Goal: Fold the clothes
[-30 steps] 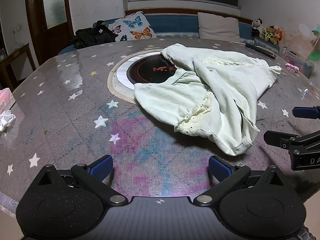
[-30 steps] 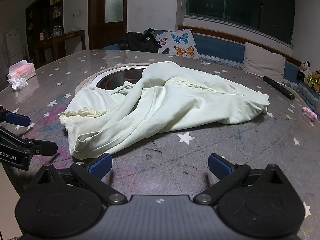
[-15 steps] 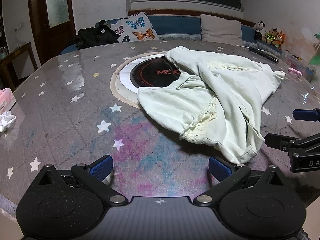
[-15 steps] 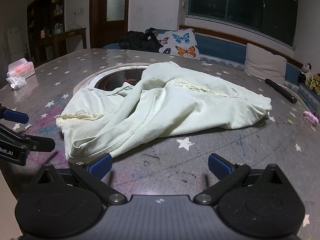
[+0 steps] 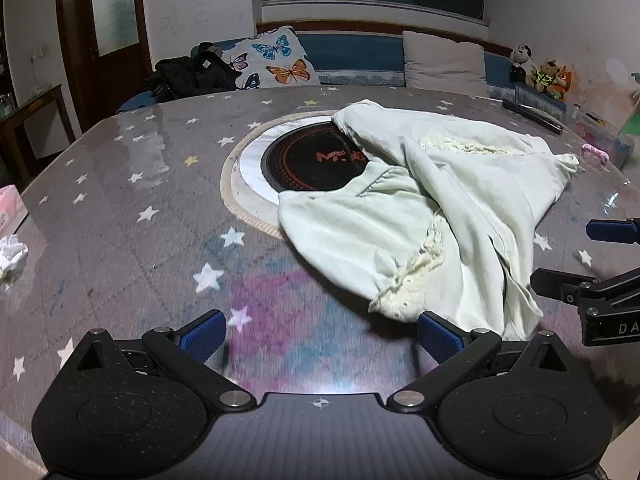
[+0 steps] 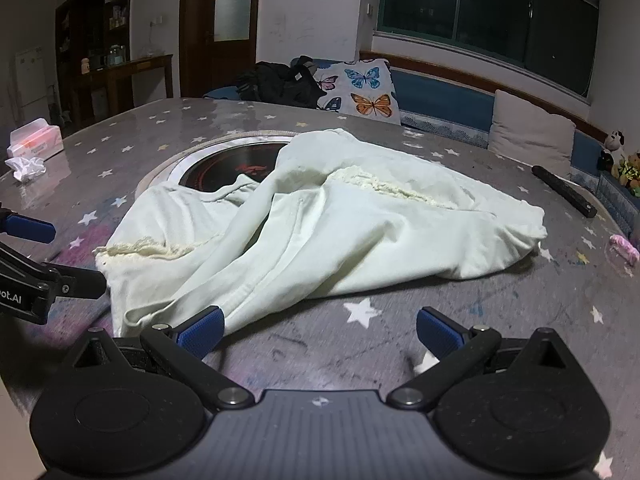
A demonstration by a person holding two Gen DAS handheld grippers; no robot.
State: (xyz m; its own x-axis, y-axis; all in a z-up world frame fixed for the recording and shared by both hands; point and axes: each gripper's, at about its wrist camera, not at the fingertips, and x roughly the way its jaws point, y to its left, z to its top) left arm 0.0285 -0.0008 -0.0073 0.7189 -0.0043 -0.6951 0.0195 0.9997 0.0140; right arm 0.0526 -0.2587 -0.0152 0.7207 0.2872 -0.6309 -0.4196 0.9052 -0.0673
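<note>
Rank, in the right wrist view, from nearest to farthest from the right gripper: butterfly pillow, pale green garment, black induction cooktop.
From the right gripper:
1. Pale green garment, just ahead, its hem by the left finger.
2. Black induction cooktop, mid-table, left, partly covered.
3. Butterfly pillow, beyond the table's far edge.

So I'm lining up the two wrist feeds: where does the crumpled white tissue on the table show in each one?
Left wrist view: the crumpled tissue lies at the far left edge, about mid-height, on the table.
Right wrist view: the tissue lies at upper left, just in front of the tissue box.
Shared landmark: the black round cooktop, partly covered by the pale green garment.
</note>
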